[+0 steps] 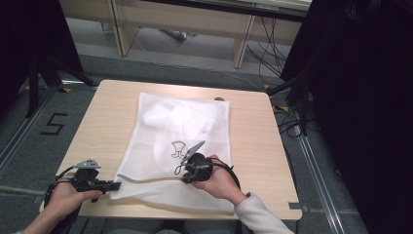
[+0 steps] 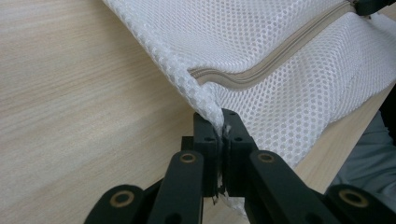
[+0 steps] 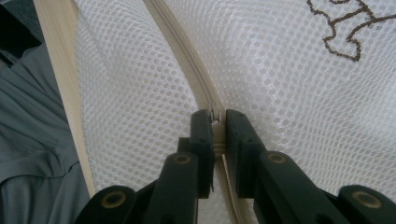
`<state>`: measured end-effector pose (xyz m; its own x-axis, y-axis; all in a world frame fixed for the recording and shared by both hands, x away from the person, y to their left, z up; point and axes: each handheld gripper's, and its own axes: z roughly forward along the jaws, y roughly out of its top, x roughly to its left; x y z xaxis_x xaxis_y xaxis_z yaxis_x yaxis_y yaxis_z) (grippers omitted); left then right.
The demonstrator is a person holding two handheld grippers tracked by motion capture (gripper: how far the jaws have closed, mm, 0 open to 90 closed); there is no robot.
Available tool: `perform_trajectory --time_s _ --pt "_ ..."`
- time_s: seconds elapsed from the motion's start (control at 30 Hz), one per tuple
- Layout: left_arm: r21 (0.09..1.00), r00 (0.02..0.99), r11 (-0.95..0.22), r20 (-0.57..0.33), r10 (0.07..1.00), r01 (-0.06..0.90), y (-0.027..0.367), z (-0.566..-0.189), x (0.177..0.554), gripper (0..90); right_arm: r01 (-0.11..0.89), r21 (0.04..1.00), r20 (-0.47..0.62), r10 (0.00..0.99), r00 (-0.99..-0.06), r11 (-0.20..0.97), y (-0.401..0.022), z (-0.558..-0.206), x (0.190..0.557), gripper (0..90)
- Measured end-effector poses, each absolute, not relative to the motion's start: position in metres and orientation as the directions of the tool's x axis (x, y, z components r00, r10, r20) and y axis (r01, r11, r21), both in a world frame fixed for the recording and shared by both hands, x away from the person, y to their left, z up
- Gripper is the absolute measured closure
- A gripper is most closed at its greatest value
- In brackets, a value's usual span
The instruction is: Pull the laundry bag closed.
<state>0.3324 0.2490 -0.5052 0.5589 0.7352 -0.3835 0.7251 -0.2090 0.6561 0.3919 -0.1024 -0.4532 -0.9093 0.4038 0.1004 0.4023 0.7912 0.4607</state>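
1. A white mesh laundry bag [image 1: 180, 146] with a beige zipper [image 2: 280, 53] along its near edge lies flat on the light wooden counter [image 1: 253, 131], covering its middle, with the near edge at about 6 o'clock, close to the person.
2. A small dark outline drawing [image 1: 178, 147] is printed on the mesh, just at 10 o'clock from the right gripper.
3. The zipper slider [image 3: 215, 115] sits partway along the track. In the right gripper view the zipper is joined above the slider, while below it a row of teeth shows apart between the fingers.
4. The right gripper [image 1: 186, 179] is clenched on that slider: its black fingers [image 3: 238, 135] press together around the small metal piece.
5. The left gripper [image 1: 117, 185] stands at 9 o'clock from the right one, at the bag's near left corner. Its fingers [image 2: 238, 140] are clenched on a pinch of the mesh corner beside the zipper's end, holding the fabric taut.
6. Judging by this, the zipping is under way rather than finished: the grips are set and one stretch is closed. Left to do is sliding the slider along the remaining track while the corner is held.
7. Which way the slider is meant to travel cannot be told.
8. Past the counter at 12 o'clock lie grey floor and cables.
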Motion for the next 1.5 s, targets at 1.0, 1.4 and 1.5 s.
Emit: perform_trajectory --time_s 1.0,1.4,1.5 --pt "0.641 0.567 -0.234 -0.381 0.731 0.731 0.249 -0.504 0.333 86.0 0.432 0.451 0.099 0.438 -0.894 0.781 -0.124 -0.452 0.388 82.3" --pt "0.644 0.561 -0.228 -0.375 0.738 0.730 0.249 -0.504 0.333 86.0 0.446 0.444 0.097 0.453 -0.886 0.777 -0.134 -0.452 0.386 82.3" --pt "0.652 0.562 -0.220 -0.377 0.736 0.725 0.248 -0.505 0.333 86.0 0.438 0.450 0.087 0.451 -0.889 0.778 -0.136 -0.452 0.386 82.3"
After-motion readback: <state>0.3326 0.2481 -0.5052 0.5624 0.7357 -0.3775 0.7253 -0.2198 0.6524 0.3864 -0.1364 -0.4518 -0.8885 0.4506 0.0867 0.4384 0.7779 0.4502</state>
